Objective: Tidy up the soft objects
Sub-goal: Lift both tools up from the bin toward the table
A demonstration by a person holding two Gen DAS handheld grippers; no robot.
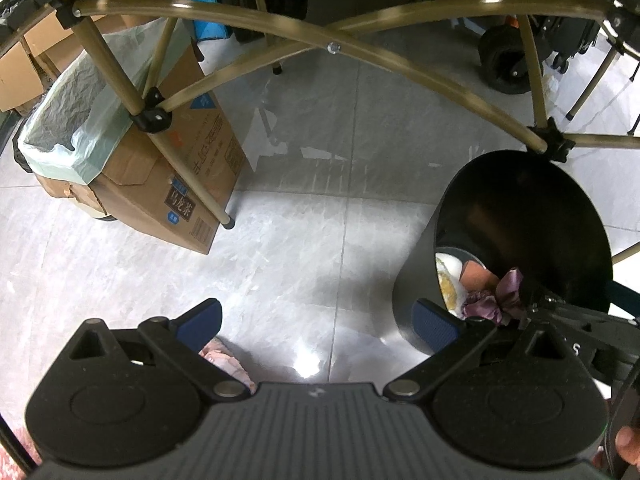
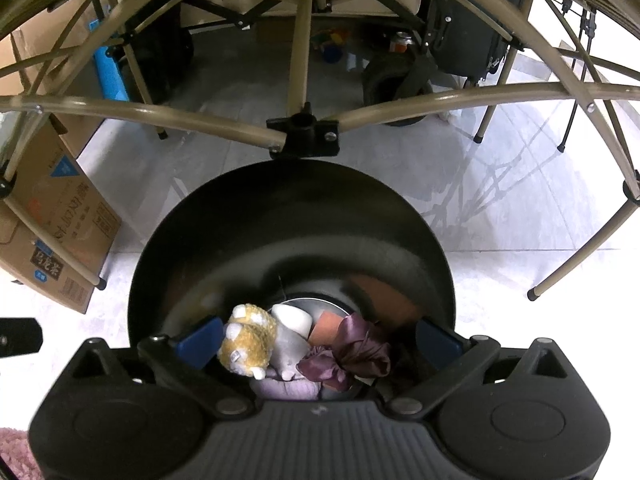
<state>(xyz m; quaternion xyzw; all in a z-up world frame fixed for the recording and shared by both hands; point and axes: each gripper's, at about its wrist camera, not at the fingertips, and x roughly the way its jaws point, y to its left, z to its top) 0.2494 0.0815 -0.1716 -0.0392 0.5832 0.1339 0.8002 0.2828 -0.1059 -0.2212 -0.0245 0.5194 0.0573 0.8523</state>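
Note:
A black round bin [image 2: 288, 216] stands on the floor right under my right gripper [image 2: 319, 340], which is open over its mouth. At the bin's bottom lie a yellow-and-white plush toy [image 2: 248, 340], a white soft piece [image 2: 292, 320], a purple satin cloth [image 2: 352, 356], an orange-brown item [image 2: 326, 326] and a lavender knit [image 2: 288, 390]. My left gripper [image 1: 318, 324] is open above bare floor, left of the bin [image 1: 520, 216]. A pink soft item [image 1: 226, 358] lies on the floor under its left finger. The purple cloth [image 1: 496, 298] shows inside the bin.
Tan folding-table legs [image 1: 332, 46] cross above and around the bin. A cardboard box [image 1: 176, 168] lined with a pale green bag sits at left on the grey tile floor. A wheeled cart [image 2: 396, 80] stands behind. A pink fluffy patch [image 2: 12, 452] shows at lower left.

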